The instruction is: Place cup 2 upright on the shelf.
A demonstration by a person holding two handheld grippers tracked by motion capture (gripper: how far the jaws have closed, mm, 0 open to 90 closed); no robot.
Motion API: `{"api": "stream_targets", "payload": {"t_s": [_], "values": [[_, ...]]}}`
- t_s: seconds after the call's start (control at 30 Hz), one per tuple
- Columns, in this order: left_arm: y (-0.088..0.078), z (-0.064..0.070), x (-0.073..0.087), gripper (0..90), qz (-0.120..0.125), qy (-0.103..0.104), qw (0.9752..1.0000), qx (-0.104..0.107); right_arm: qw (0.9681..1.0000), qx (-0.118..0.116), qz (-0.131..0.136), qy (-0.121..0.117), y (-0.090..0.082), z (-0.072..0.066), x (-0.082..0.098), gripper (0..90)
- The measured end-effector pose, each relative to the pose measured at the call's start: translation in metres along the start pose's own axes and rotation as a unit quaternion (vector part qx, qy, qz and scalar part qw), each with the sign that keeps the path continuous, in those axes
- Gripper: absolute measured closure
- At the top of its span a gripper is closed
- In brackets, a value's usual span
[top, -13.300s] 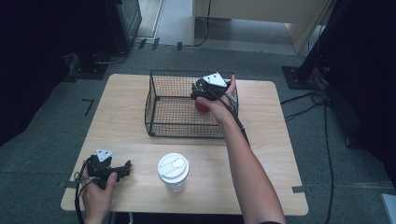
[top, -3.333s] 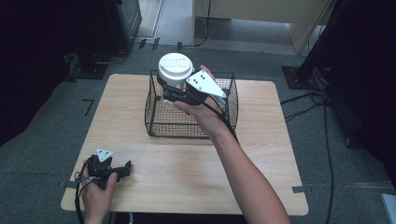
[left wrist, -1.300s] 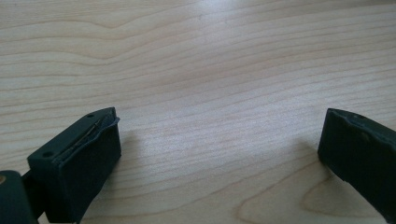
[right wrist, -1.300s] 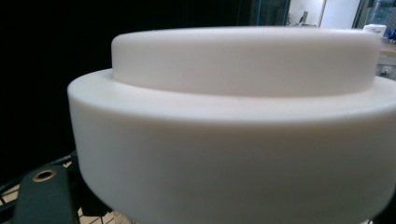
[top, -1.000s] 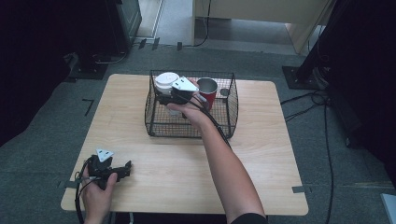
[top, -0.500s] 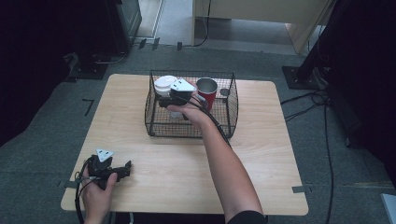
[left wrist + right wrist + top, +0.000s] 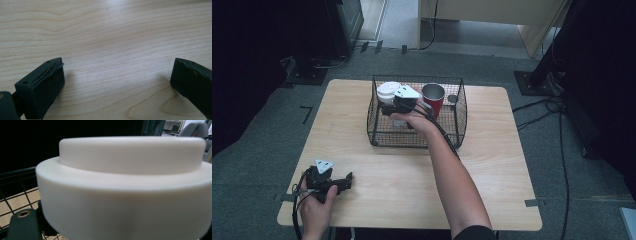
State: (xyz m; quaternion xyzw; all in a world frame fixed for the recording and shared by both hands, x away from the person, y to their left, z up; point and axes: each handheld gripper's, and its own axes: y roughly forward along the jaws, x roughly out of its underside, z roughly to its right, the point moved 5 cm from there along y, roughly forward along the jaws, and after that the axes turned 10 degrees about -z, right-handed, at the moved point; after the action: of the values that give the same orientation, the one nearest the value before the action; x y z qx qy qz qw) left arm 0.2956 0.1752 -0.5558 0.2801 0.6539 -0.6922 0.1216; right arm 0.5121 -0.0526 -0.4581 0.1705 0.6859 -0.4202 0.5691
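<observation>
A white lidded cup (image 7: 388,91) sits low inside the black wire basket (image 7: 412,139), at its back left. My right gripper (image 7: 392,107) reaches in from the near side and is shut on the cup's body below the lid. In the right gripper view the cup's lid (image 7: 125,182) is right up against the camera, and one of the fingers (image 7: 23,225) shows at the lower left. A red cup (image 7: 432,98) stands upright in the basket just right of the white one. My left gripper (image 7: 346,180) rests open on the table's front left corner, with bare wood between its fingers (image 7: 42,85).
The basket stands at the back middle of the wooden table (image 7: 492,165). Dark stands and cables (image 7: 562,115) lie on the floor around the table.
The white cup left the table's front, was carried above the basket, and has come down inside it beside the red cup. Over the last second it barely sank. The left gripper has not moved.
</observation>
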Motion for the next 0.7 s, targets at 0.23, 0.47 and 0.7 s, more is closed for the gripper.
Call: {"api": "stream_targets", "payload": {"t_s": [0.23, 0.47, 0.7], "values": [[0.0001, 0.0001, -0.0001, 0.0, 0.001, -0.001, 1.0, 0.0, 1.0, -0.001, -0.005, 0.0, -0.0015, 0.0006, 0.0012, 15.8], [0.0001, 0.0001, -0.0001, 0.0, 0.001, -0.001, 1.0, 0.0, 0.9999, 0.0, -0.01, -0.006, -0.0051, 0.0024, 0.0033, 15.8], [0.0001, 0.0001, -0.0001, 0.0, 0.001, -0.001, 1.0, 0.0, 0.9999, 0.004, -0.015, 0.001, -0.0091, 0.0046, 0.005, 15.7]]}}
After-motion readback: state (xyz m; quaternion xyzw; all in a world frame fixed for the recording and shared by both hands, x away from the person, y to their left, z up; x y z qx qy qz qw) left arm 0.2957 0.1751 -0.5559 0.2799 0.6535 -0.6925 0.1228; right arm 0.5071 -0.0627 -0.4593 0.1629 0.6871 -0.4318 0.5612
